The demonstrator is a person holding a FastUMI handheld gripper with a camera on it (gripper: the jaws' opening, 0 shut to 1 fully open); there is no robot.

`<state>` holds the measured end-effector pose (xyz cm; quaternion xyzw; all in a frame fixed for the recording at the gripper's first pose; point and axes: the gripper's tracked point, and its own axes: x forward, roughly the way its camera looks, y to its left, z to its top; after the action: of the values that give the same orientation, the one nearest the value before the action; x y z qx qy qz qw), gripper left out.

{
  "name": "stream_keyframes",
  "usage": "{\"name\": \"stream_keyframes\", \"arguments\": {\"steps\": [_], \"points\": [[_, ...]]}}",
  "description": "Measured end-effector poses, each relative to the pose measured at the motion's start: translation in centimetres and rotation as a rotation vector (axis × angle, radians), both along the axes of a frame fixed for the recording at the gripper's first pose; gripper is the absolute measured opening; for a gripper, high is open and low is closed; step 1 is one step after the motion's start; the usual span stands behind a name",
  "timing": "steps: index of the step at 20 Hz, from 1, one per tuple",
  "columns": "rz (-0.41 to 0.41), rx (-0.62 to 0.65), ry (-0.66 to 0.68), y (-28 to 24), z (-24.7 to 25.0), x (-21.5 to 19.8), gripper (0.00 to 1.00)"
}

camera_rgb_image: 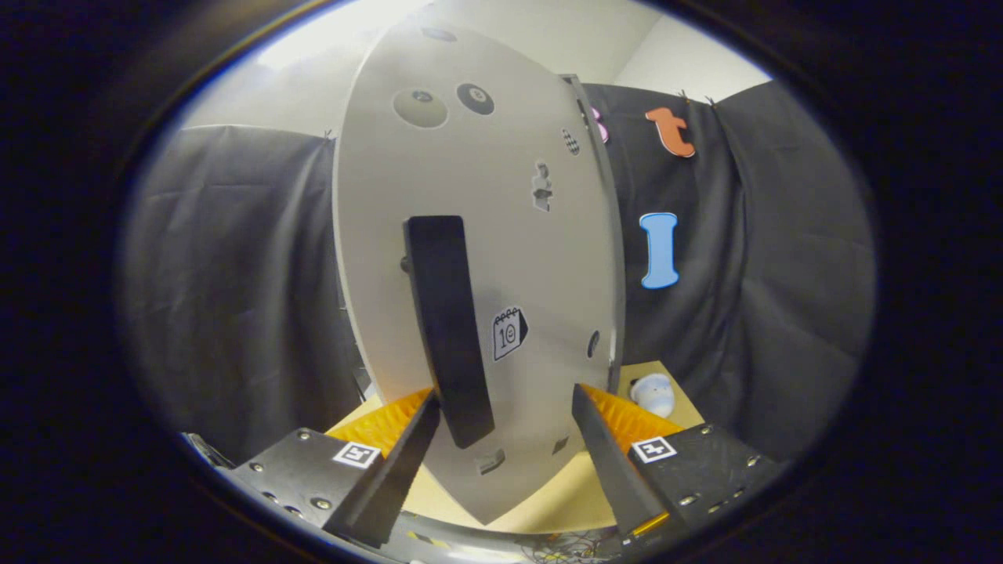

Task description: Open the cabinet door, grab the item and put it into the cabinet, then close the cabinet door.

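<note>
Grey door (478, 258) stands right before me, its black handle (448, 329) upright between my fingers. My gripper (501, 427) spreads wide, one finger just left of the handle, nothing pressed, as I judge to straddle it. Beyond the door's right edge, a small pale rounded item (654, 394) sits on the tan table (674, 411), outside the cabinet.

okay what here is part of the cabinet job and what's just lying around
Part of the job: cabinet door; its dark handle, between the open gripper fingers; small white item on the table, beyond the right finger.

Lying about: stickers on the door; dark cloth wall.
</note>
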<state>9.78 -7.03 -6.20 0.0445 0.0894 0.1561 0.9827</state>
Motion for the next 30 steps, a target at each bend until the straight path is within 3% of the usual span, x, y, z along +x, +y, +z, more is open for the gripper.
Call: {"name": "stream_keyframes", "arguments": {"steps": [9, 16, 25, 30], "points": [[0.115, 0.003, -0.038, 9.8, -0.2, 6.0, 1.0], [0.101, -0.032, -0.082, 15.3, -0.4, 10.7, 1.0], [-0.101, -0.045, -0.143, 16.0, 0.2, 11.6, 1.0], [-0.16, -0.049, -0.173, 16.0, 0.3, 11.6, 1.0]]}}
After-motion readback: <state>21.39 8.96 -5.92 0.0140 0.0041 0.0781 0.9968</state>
